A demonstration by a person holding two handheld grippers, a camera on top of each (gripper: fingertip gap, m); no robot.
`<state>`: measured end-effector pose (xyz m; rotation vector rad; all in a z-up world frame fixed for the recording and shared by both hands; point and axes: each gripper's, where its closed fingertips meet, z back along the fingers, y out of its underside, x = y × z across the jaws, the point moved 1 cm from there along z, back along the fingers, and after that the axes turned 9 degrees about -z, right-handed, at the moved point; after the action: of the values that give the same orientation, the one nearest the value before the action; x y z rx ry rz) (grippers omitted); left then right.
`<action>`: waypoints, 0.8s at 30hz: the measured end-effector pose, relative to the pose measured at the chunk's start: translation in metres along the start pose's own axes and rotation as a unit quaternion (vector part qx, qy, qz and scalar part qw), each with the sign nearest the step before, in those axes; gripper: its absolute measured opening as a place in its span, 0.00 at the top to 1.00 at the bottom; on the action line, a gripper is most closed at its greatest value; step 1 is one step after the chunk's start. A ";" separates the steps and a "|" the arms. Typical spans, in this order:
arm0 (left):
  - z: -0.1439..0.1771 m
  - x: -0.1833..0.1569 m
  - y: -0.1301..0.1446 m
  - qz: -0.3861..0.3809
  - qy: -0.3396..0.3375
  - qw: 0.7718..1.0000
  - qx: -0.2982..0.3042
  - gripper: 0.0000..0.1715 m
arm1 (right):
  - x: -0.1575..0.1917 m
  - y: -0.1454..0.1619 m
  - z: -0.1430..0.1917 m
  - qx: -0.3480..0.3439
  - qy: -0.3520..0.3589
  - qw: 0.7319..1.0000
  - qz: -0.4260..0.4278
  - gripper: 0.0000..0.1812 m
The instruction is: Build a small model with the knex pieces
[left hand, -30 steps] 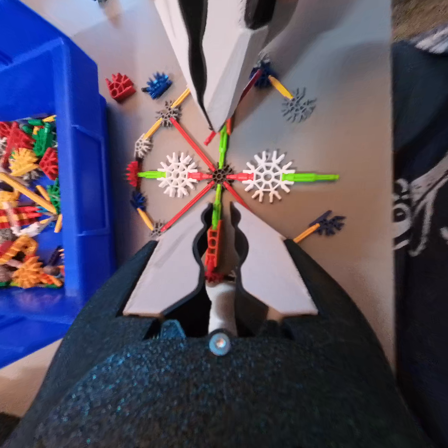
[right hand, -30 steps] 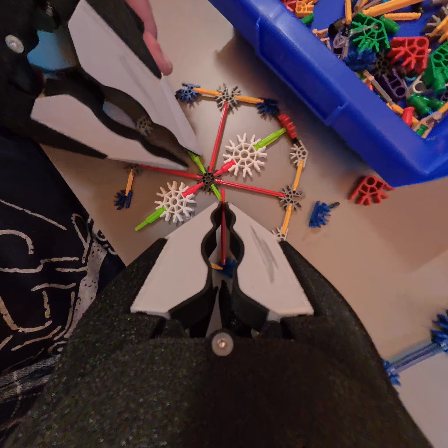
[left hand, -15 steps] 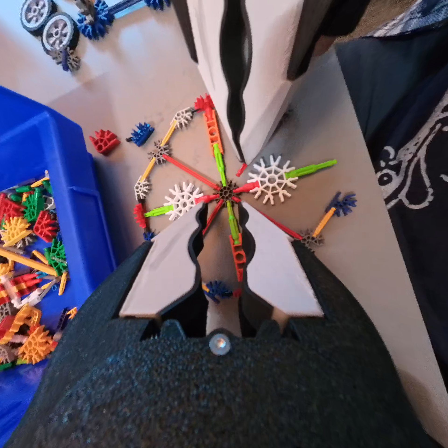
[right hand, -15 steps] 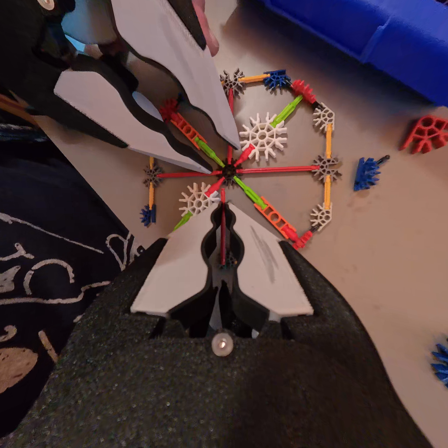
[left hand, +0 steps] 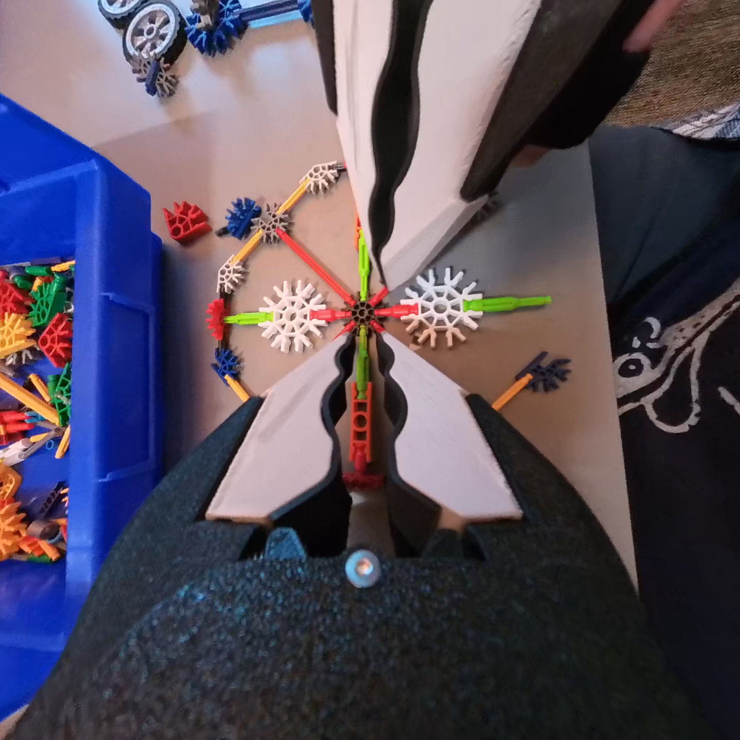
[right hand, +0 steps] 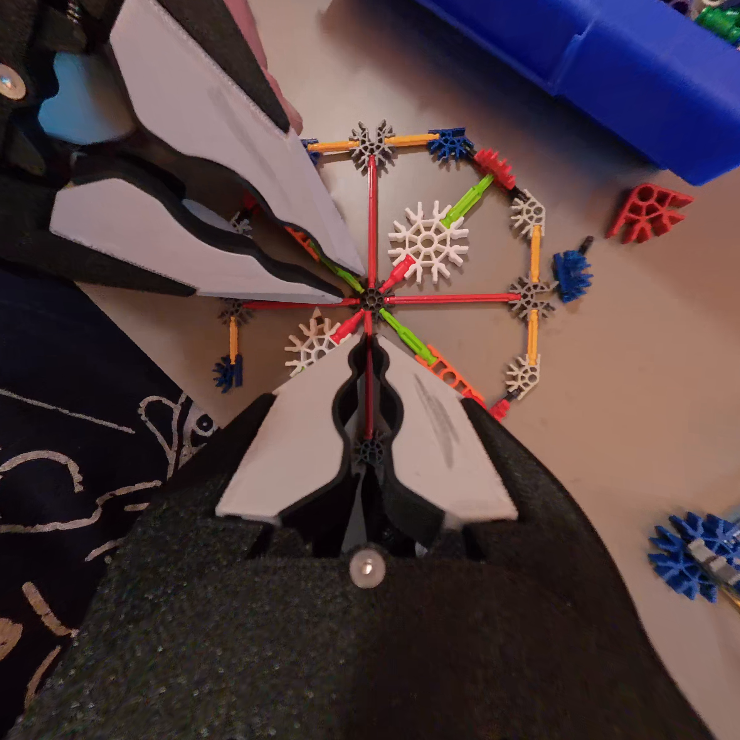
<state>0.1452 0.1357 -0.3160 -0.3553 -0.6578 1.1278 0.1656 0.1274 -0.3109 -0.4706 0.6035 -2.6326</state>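
Left wrist view shows the spoked toy wheel (left hand: 362, 310) turned since half a second ago: the green rod (left hand: 362, 368) and orange link (left hand: 360, 424) that then slanted between the fingers now run straight down the slot of the left gripper (left hand: 362, 340). Its fingers stand a narrow way apart on either side of that spoke; whether they pinch it or only flank it cannot be told. The dark hub (left hand: 363, 311) lies just ahead of the fingertips, with a white snowflake piece (left hand: 292, 316) ahead to the left and another (left hand: 440, 308) ahead to the right.

Right wrist view has come closer to the wheel than before. The right gripper (right hand: 368, 340) is nearly closed on a red rod (right hand: 368, 384), with a small dark connector (right hand: 368, 450) deep in the slot at the rod's near end. The hub (right hand: 372, 300) sits just beyond the tips, and the left gripper's fingers reach in from the upper left.

Left of the left gripper stands a blue bin (left hand: 116, 320) filled with mixed coloured building pieces (left hand: 32, 320). A loose red wedge piece (left hand: 186, 222) and blue connector (left hand: 240, 218) lie on the worktop (left hand: 520, 248) between bin and wheel. Two toy tyres (left hand: 150, 28) rest far ahead to the left.
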 end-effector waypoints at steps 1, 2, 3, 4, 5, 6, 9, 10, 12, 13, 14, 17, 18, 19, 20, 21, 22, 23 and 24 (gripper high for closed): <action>-0.001 0.000 -0.001 0.000 -0.001 1.000 0.000 0.94 | 0.000 0.000 0.001 0.000 0.001 1.000 -0.004 1.00; -0.001 0.000 -0.002 -0.002 -0.001 1.000 -0.001 0.93 | 0.001 0.001 0.001 0.000 0.000 1.000 -0.007 1.00; -0.001 -0.001 -0.002 -0.006 0.001 1.000 -0.002 0.93 | 0.000 0.002 0.001 0.002 0.003 1.000 -0.009 1.00; -0.002 -0.002 -0.003 -0.008 0.002 1.000 -0.002 0.93 | -0.001 0.003 0.001 0.004 0.007 1.000 -0.011 1.00; -0.002 -0.002 -0.004 -0.011 0.001 1.000 -0.001 0.92 | -0.001 0.003 0.001 0.005 0.007 1.000 -0.013 1.00; -0.002 -0.003 -0.005 -0.018 0.001 1.000 -0.003 0.92 | -0.001 0.004 0.001 0.004 0.010 1.000 -0.013 1.00; 0.000 -0.006 -0.011 -0.049 0.007 0.999 -0.013 0.89 | -0.002 0.004 0.001 0.002 0.012 1.000 -0.016 1.00; 0.001 -0.010 -0.014 -0.066 0.015 0.997 -0.020 0.89 | -0.002 0.004 0.001 0.003 0.013 1.000 -0.014 1.00; 0.002 -0.008 -0.022 -0.103 0.005 0.994 -0.035 0.94 | -0.002 0.003 0.000 0.005 0.015 1.000 -0.009 1.00; 0.002 -0.010 -0.025 -0.119 0.009 0.992 -0.038 0.94 | -0.001 0.003 0.000 0.005 0.015 1.000 -0.007 1.00; 0.001 -0.009 -0.026 -0.126 0.011 0.991 -0.037 0.94 | -0.001 0.003 0.000 0.005 0.015 1.000 -0.005 1.00; -0.008 -0.007 -0.022 -0.142 0.025 0.989 -0.019 0.98 | -0.001 0.003 0.000 0.002 0.010 1.000 -0.005 1.00; -0.011 -0.008 -0.019 -0.147 0.034 0.989 -0.010 0.99 | -0.001 0.003 0.000 0.001 0.009 1.000 -0.006 1.00; -0.012 -0.010 -0.018 -0.151 0.045 0.987 -0.008 1.00 | -0.001 0.003 0.000 0.000 0.008 1.000 -0.007 1.00; -0.013 -0.012 -0.018 -0.155 0.051 0.987 -0.006 1.00 | -0.001 0.003 0.000 -0.001 0.007 1.000 -0.007 1.00; -0.014 -0.012 -0.019 -0.159 0.052 0.986 -0.008 1.00 | -0.001 0.003 0.000 -0.002 0.006 1.000 -0.007 1.00; -0.014 -0.011 -0.020 -0.166 0.050 0.985 -0.007 1.00 | -0.001 0.003 0.000 -0.003 0.006 1.000 -0.006 1.00; -0.015 -0.010 -0.020 -0.170 0.047 0.984 -0.002 1.00 | -0.001 0.003 0.000 -0.003 0.004 1.000 -0.006 1.00; -0.014 -0.010 -0.020 -0.174 0.048 0.984 0.000 1.00 | -0.001 0.003 0.000 -0.003 0.003 1.000 -0.005 1.00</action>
<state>0.1661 0.1198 -0.3185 -0.2802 -0.6082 0.7733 0.1672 0.1254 -0.3127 -0.4678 0.6123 -2.6438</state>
